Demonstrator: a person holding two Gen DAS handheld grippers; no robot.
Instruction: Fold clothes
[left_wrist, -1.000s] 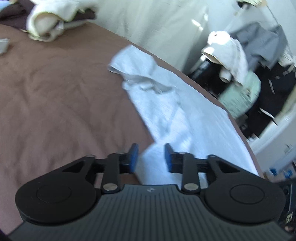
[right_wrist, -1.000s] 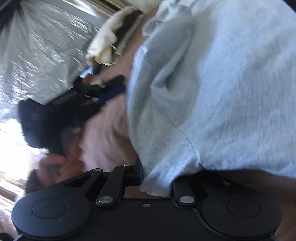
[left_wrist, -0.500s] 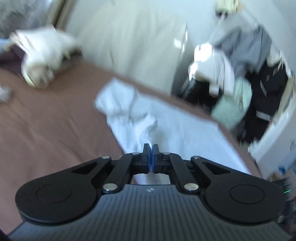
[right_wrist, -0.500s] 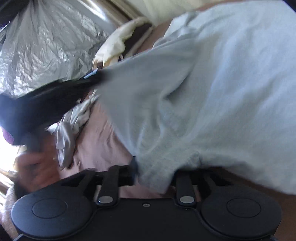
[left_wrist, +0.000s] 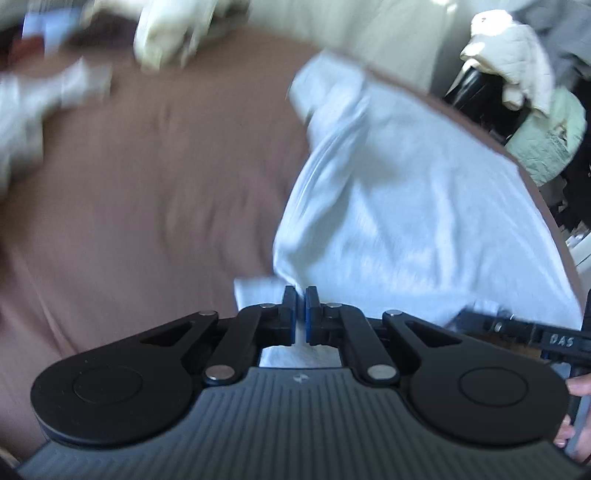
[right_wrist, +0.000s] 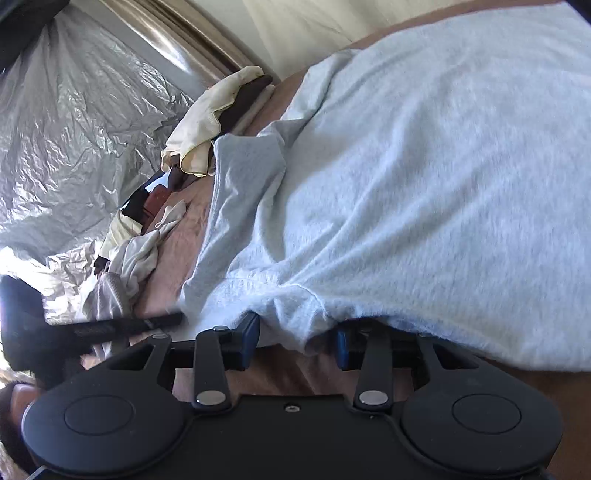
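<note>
Your left gripper (left_wrist: 300, 295) is pinched tight on an edge of the light gray shirt (left_wrist: 406, 206). The shirt spreads out ahead of it and to its right, lying on the brown bed cover (left_wrist: 147, 184). Your right gripper (right_wrist: 295, 332) has its fingers set wide apart, and a bunched fold of the shirt (right_wrist: 424, 184) sags down between them. It is not squeezing the cloth. A small pile of other clothes (right_wrist: 199, 125) sits far ahead on its left.
</note>
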